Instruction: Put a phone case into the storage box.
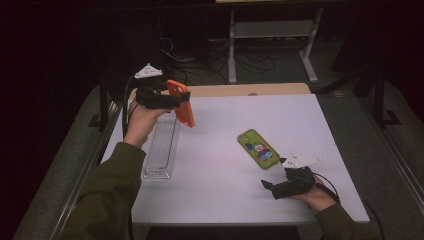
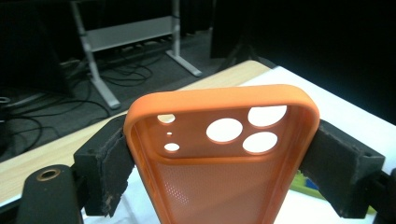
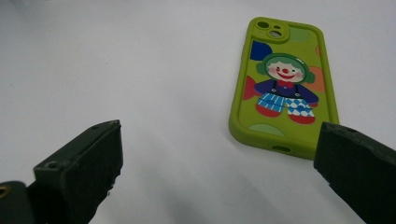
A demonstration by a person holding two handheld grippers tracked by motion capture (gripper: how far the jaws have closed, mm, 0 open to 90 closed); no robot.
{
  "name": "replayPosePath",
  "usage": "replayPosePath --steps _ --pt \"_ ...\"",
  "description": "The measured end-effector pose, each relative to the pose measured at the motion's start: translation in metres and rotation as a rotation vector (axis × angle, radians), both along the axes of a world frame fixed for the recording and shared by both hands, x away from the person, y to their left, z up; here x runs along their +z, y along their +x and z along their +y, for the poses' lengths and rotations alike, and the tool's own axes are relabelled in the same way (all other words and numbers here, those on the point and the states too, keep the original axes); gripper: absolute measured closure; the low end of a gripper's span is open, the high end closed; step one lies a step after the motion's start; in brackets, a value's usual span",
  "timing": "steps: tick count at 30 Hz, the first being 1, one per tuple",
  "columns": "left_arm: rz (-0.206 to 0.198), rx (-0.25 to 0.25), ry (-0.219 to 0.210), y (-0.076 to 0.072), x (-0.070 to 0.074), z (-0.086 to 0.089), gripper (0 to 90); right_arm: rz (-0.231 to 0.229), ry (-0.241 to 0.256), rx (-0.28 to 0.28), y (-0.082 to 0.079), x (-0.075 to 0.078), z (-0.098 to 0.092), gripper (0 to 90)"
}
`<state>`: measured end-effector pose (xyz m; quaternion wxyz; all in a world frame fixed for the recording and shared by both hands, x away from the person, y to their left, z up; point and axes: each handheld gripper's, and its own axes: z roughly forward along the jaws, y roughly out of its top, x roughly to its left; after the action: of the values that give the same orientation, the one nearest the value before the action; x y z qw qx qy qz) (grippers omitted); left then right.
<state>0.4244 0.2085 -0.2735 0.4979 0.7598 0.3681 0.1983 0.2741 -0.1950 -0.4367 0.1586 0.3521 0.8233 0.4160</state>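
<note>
From above, the left gripper (image 1: 184, 98) grips the orange silicone phone case (image 1: 183, 105) aloft, at ten o'clock on the white tabletop (image 1: 220, 175), above the clear plastic tray (image 1: 161, 145). That case is picked up but not yet put down; the green clown-print phone case (image 1: 258, 149) lies untouched at four o'clock, near the right gripper (image 1: 268, 187).

Left gripper view: jaws pinch the orange case's (image 2: 219, 163) sides; dark room, grey desk legs (image 2: 182, 51), cables on the floor.

Right gripper view: jaws spread, holding nothing, with the green case (image 3: 282, 88) lying flat ahead.
</note>
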Motion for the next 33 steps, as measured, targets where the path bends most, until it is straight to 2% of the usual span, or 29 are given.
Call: replayPosePath --steps 4,5,6,7,8,10,11,13,14,17,20,21,22,23,24,27,30,32,33 --pt "-0.008 0.054 0.002 0.007 0.002 0.011 15.8 0.006 0.002 0.004 0.000 0.001 0.001 1.0" --pt "-0.012 0.081 0.004 0.010 0.002 0.015 15.8 -0.002 0.005 0.011 0.000 0.001 0.001 0.9" --pt "-0.012 0.081 0.004 0.010 0.002 0.015 15.8 -0.002 0.005 0.011 0.000 0.001 0.001 0.9" --pt "-0.015 0.116 0.002 0.014 0.002 0.019 15.8 0.005 0.010 0.007 -0.001 0.002 0.002 0.9" --pt "-0.015 0.116 0.002 0.014 0.002 0.019 15.8 0.005 0.010 0.007 -0.001 0.002 0.002 0.9" --pt "-0.021 0.164 0.010 0.020 0.001 0.024 15.8 0.005 0.010 0.009 -0.001 0.002 0.002 1.0" --pt "-0.021 0.164 0.010 0.020 0.001 0.024 15.8 0.004 0.009 0.010 -0.001 0.002 0.002 0.9" --pt "-0.012 0.218 0.025 0.027 -0.002 0.028 15.8 0.002 0.011 0.011 -0.001 0.002 0.002 0.9" --pt "-0.012 0.218 0.025 0.027 -0.002 0.028 15.8 0.002 0.011 0.011 -0.001 0.002 0.002 0.9" --pt "0.011 0.289 0.045 0.036 -0.009 0.031 15.8 -0.009 0.008 0.019 -0.001 0.003 0.002 0.9" --pt "0.016 0.316 0.053 0.040 -0.013 0.032 15.7 -0.008 0.008 0.018 -0.001 0.003 0.002 0.9" --pt "0.022 0.348 0.067 0.045 -0.017 0.033 15.7 -0.008 0.008 0.018 -0.001 0.003 0.002 0.9" --pt "0.022 0.348 0.067 0.045 -0.017 0.033 15.7 -0.008 0.008 0.018 -0.001 0.003 0.002 0.9" --pt "0.022 0.374 0.082 0.049 -0.020 0.033 15.7 -0.014 0.007 0.022 -0.001 0.004 0.001 0.9" --pt "0.022 0.374 0.082 0.049 -0.020 0.033 15.7 -0.014 0.007 0.022 -0.001 0.004 0.001 0.9" --pt "0.037 0.421 0.107 0.055 -0.028 0.033 15.6 -0.014 0.009 0.021 -0.002 0.005 0.001 0.9" --pt "0.036 0.453 0.124 0.062 -0.036 0.034 15.6 -0.016 0.010 0.020 -0.002 0.005 0.000 0.9" --pt "0.044 0.470 0.125 0.064 -0.041 0.033 15.6 -0.018 0.011 0.020 -0.002 0.005 0.000 0.9" --pt "0.054 0.497 0.121 0.066 -0.047 0.031 15.5 -0.022 0.010 0.021 -0.002 0.005 0.000 0.9"
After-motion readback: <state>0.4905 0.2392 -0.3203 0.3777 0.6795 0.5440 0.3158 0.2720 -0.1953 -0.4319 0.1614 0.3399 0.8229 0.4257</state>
